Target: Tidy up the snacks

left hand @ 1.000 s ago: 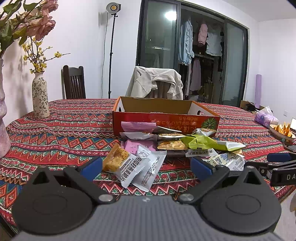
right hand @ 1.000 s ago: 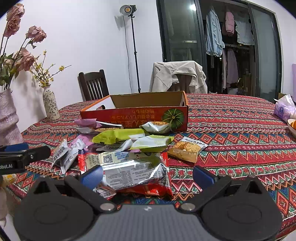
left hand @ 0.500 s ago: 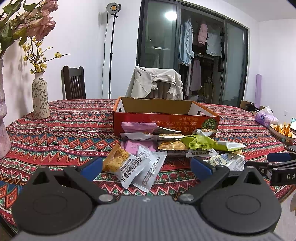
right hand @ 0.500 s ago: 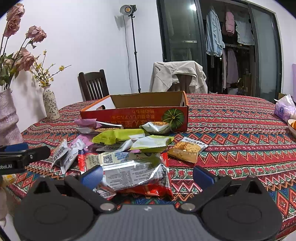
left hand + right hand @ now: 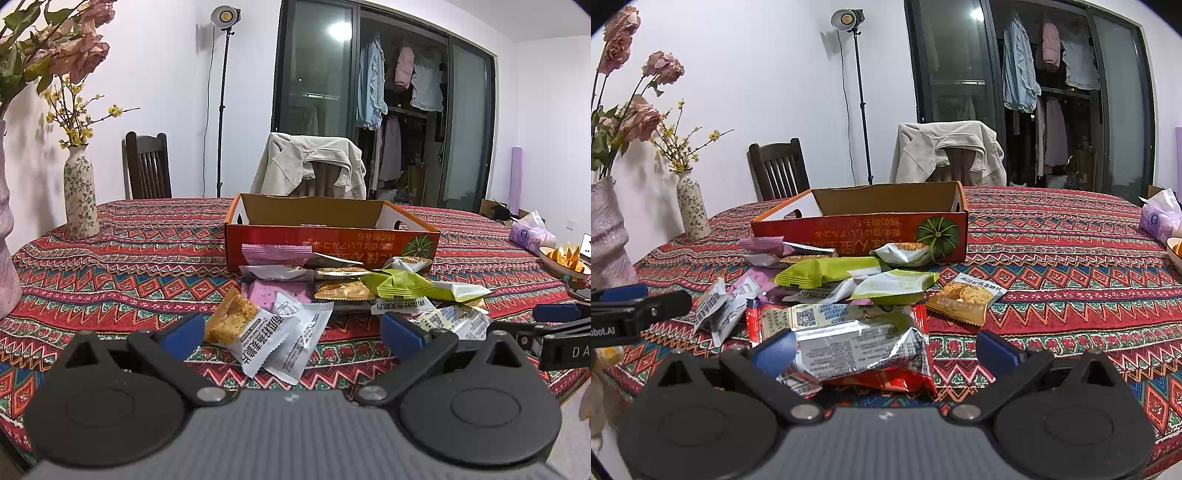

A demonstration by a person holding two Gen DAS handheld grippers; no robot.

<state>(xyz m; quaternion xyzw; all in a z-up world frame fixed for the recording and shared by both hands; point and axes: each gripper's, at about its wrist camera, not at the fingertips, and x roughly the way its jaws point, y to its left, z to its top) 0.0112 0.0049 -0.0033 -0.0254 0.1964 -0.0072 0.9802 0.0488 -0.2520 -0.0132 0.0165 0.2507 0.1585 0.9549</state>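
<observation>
- Snack packets (image 5: 354,291) are scattered on the patterned tablecloth (image 5: 129,266), just in front of the orange cardboard box (image 5: 328,236), which is seen open-topped with its long side across both views.
- Left gripper (image 5: 291,332) is held spread apart and empty, low over the near table edge; a white packet with a golden cake (image 5: 251,325) lies between its blue fingertips (image 5: 184,330), its long axis slanted from near right to far left.
- Right gripper (image 5: 886,350) is likewise held wide and grasps nothing; a silver foil packet (image 5: 860,350) is seen lying crosswise between its fingertips (image 5: 775,350), on top of a red wrapper (image 5: 882,380).
- Green packet (image 5: 831,271) is laid crosswise, parallel to the box front.
- Only the right wrist view shows a gold cookie packet (image 5: 966,299) lying apart on the pile's right side.
- Only the left wrist view shows a bowl of orange pieces (image 5: 563,256) at the far right.
- A floral vase (image 5: 79,195) is shown at the left in both.
</observation>
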